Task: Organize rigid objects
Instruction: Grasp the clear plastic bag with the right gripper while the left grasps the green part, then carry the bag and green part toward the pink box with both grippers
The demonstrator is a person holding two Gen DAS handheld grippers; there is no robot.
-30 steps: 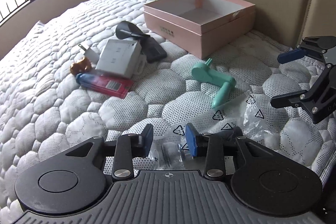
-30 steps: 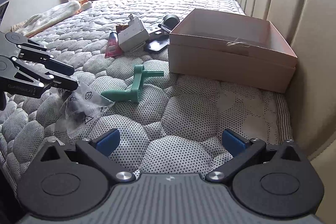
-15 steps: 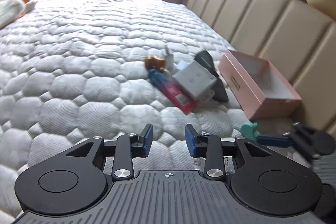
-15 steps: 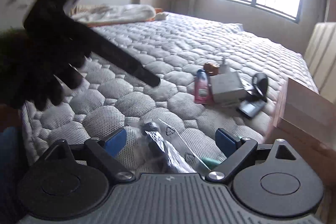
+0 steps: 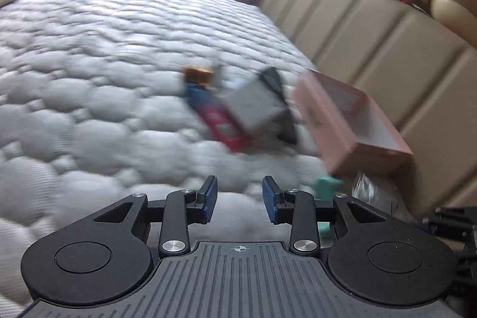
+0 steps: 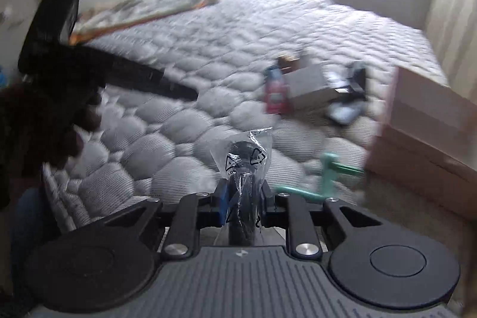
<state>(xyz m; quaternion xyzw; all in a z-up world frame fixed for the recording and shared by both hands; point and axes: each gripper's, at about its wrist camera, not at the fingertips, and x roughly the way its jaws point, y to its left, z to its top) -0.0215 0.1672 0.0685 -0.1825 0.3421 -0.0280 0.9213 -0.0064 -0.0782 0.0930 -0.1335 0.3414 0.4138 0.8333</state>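
Observation:
My right gripper is shut on a clear plastic bag with a dark part inside, held above the bed. My left gripper is open and empty, low over the mattress. An open pink box sits by the headboard; it also shows in the right wrist view. A mint green tool lies in front of the box, partly hidden behind my left gripper in the left wrist view. A red tube, a grey box, a brown item and a black item lie clustered mid-bed.
The quilted mattress spreads wide to the left. A padded headboard runs along the right. The left gripper's body looms at the left of the right wrist view. A cloth lies at the far bed edge.
My right gripper has closed on the plastic bag and lifted it. The left gripper has swung away from the bag and stays open. Both views are blurred by motion.

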